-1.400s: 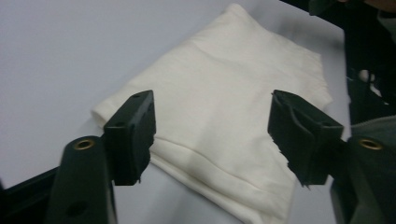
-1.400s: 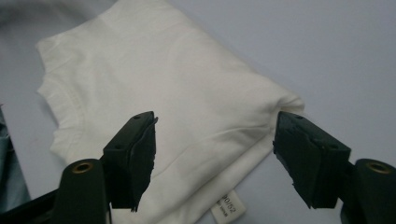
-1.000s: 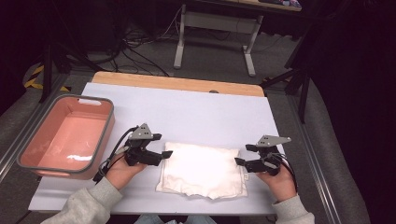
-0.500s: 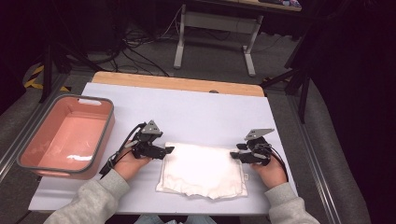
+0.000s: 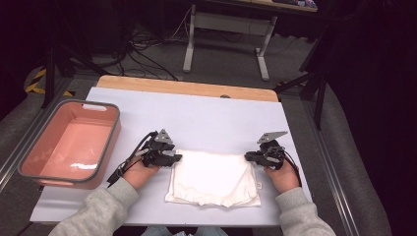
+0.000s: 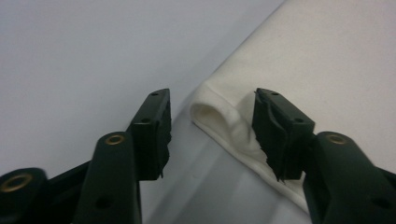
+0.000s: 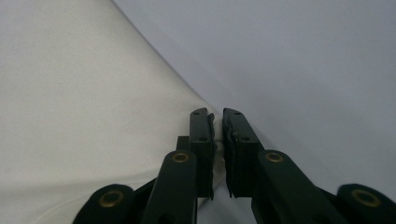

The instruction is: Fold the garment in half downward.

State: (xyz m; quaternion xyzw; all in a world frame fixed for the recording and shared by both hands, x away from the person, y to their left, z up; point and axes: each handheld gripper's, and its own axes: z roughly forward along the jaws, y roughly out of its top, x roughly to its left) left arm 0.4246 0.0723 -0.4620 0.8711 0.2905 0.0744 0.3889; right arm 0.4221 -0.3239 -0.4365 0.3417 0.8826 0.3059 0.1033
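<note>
White folded cloth [image 5: 212, 178] lay flat on the counter [image 5: 211, 118], left gripper [image 6: 211, 133] released around its far left corner, right gripper [image 7: 218, 140] clenched on its far right corner, pink tub [image 5: 29, 169] well apart.

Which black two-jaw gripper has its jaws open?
The left gripper: its jaws straddle the white folded cloth; the right gripper pinches the cloth's far corner.

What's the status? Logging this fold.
Left gripper open, straddling the white cloth corner. Right gripper shut on cloth's far right corner. Nothing blocking.
</note>
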